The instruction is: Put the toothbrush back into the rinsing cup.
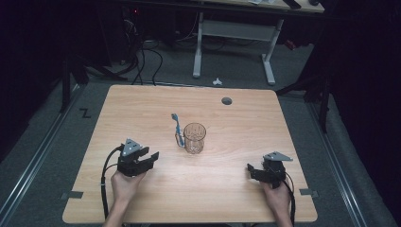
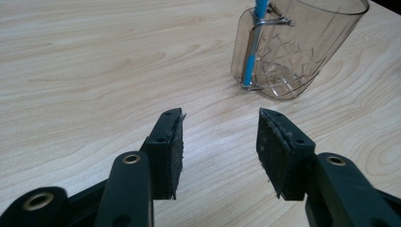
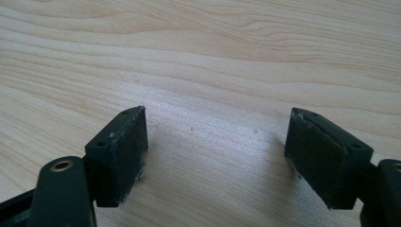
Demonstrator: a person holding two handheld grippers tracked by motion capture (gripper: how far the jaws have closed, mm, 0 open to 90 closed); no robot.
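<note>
Toothbrush (image 1: 177, 124) leans outside the clear cup (image 1: 195, 138) mid-worktop, untouched — left gripper (image 1: 150, 156) and right gripper (image 1: 251, 170) rest near the front edge, jaws apart, so everything remains.

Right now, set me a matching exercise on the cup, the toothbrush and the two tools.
Things:
1. clear cup
2. toothbrush
3. left tool
4. right tool

Descriptions:
a. blue, stands in the cup's handle loop
b. open, empty, near the table's right edge
c. see-through, upright at mid-table
d. open, aimed towards the cup

Pairs: 1-c, 2-a, 3-d, 4-b
</note>
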